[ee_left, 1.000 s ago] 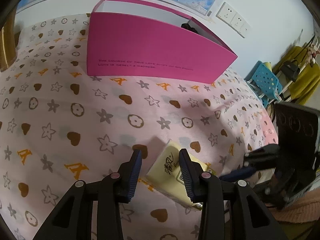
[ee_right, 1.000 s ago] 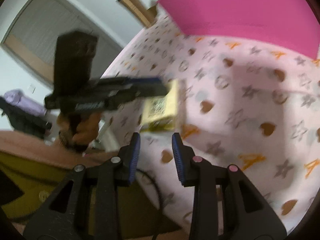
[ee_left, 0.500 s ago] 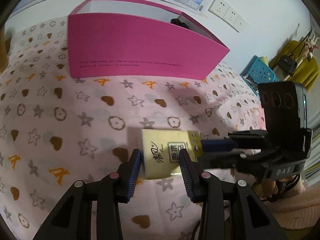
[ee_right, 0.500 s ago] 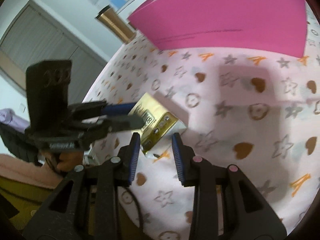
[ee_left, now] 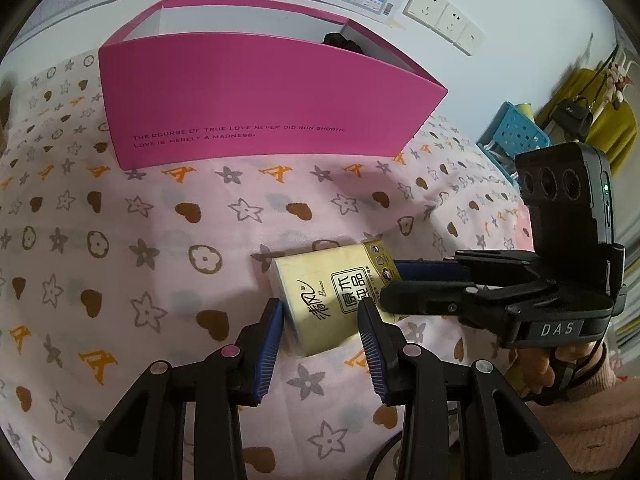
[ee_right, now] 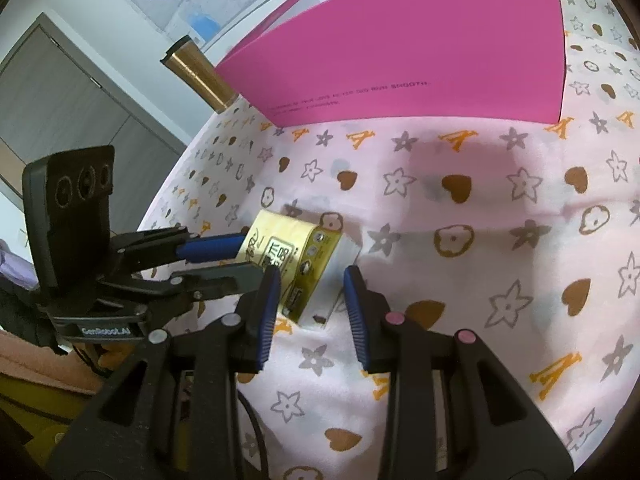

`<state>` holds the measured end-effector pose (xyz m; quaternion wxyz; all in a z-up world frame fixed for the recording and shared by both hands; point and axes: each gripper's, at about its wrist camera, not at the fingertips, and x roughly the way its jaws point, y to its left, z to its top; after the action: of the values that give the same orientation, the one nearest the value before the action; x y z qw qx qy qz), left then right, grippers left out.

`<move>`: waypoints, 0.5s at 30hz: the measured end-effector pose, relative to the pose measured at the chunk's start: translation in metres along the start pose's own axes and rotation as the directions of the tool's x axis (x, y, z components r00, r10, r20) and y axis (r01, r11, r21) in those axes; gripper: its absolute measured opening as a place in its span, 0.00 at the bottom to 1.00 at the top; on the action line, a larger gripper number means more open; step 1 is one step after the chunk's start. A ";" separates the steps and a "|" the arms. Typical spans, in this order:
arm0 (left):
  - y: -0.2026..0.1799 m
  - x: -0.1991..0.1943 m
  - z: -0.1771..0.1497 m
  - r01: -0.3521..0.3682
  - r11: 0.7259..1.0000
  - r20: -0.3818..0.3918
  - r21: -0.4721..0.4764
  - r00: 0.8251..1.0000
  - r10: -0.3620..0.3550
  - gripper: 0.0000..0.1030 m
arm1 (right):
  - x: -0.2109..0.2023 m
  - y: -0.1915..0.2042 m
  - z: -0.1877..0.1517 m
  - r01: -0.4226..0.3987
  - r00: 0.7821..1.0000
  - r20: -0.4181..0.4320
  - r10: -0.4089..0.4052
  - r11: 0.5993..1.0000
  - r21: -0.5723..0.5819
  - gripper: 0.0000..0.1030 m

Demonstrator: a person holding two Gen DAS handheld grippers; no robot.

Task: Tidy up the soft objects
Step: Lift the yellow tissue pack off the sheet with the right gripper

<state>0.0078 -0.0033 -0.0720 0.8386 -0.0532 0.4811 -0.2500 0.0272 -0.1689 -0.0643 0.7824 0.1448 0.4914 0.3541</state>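
A yellow tissue pack (ee_left: 334,298) lies on the patterned pink cloth (ee_left: 160,220), and also shows in the right wrist view (ee_right: 296,258). My left gripper (ee_left: 320,344) is open with its fingers on either side of the pack's near end. My right gripper (ee_right: 310,312) is open and straddles the pack's other end; it enters the left wrist view from the right (ee_left: 394,284). My left gripper shows in the right wrist view (ee_right: 240,258) at the pack's far end. An open pink box (ee_left: 260,96) stands behind.
Something dark (ee_left: 344,42) lies inside the pink box. A brass-coloured cylinder (ee_right: 198,74) stands at the box's left. A blue basket (ee_left: 514,132) and hanging bags (ee_left: 576,114) are off to the right. Wall sockets (ee_left: 444,18) are above the box.
Both grippers have closed in on the tissue pack from opposite ends. The pack now sits between both pairs of fingers. The jaws stay open.
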 end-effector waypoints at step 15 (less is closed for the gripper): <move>-0.007 -0.004 0.011 0.005 1.000 0.019 0.013 1.000 -0.005 0.36 | -0.008 0.012 0.008 0.070 0.996 0.051 -0.067 0.996 -0.052 0.31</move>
<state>0.0128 -0.0098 -0.0608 0.8428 -0.0514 0.4712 -0.2549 0.0268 -0.1656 -0.0484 0.8095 0.1154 0.4670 0.3367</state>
